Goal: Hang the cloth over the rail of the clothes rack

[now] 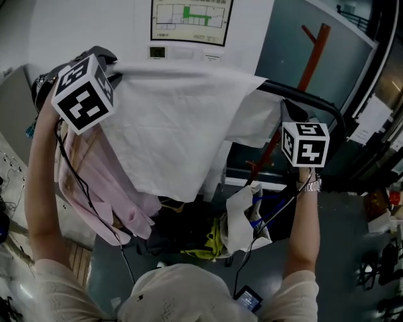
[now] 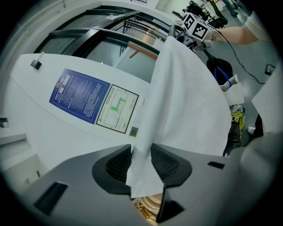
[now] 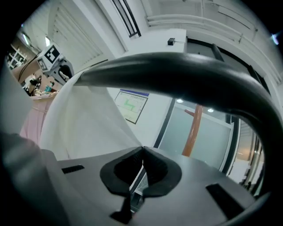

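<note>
So the cloth (image 1: 182, 126) is plain white, thin and a bit creased, spread wide across the upper middle of the head view. Its top edge is pulled roughly straight and the rest sags to a loose point near the centre. The rail (image 1: 274, 87) is a dark rounded bar curving down at upper right. The cloth's right corner meets it, but I honestly can't tell if it's over it yet.

The scene is viewed from above the person's head, steeply downward, onto the white cloth (image 1: 176, 126) and black rail (image 1: 302, 97). The left gripper (image 2: 141, 156) is shown from close behind, looking along the cloth. The right gripper (image 3: 142, 154) is shown from close behind, just beneath the rail. The cloth and a wall floor plan (image 1: 191, 19) are shared by all three views.
</note>
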`<action>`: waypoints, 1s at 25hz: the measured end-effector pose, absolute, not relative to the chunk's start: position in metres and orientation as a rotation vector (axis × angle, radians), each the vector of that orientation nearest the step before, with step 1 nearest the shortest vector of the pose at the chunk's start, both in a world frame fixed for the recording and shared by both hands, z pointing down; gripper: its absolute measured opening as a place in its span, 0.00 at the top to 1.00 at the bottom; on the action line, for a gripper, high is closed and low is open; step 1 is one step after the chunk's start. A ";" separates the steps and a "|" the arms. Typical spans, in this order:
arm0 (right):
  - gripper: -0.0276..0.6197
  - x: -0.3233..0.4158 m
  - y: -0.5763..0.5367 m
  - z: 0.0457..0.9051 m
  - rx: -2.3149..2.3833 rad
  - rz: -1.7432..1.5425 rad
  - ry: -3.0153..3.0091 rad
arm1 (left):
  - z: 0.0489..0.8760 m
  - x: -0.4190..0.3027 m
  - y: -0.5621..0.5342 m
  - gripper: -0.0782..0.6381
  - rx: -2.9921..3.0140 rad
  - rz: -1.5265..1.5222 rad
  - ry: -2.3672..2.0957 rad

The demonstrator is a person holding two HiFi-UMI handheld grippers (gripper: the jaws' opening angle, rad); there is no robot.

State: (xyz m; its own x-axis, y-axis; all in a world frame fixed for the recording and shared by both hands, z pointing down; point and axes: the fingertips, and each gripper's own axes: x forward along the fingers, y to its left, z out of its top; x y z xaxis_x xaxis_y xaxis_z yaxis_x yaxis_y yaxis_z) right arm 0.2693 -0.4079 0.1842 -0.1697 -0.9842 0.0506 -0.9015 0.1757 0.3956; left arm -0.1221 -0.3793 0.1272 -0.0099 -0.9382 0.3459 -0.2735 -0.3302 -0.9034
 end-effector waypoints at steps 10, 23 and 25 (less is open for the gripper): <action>0.92 0.277 -0.396 0.203 1.793 -0.319 -2.332 | 0.127 -0.121 -0.379 0.68 -1.622 -1.383 1.264; 0.74 0.293 -0.355 0.213 1.842 -0.282 -2.345 | 0.128 -0.120 -0.380 0.68 -1.604 -1.356 1.256; 0.74 0.296 -0.347 0.210 1.841 -0.233 -2.413 | 0.128 -0.121 -0.379 0.68 -1.604 -1.356 1.256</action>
State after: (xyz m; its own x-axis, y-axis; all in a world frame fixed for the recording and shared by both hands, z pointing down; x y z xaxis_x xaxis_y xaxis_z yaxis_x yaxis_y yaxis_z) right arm 0.2958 -0.3473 0.2100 -0.2652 -0.9641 -0.0155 -0.9492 0.2582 0.1800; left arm -0.1215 -0.3787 0.1285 -0.0088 -0.9496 0.3135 -0.2406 -0.3022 -0.9224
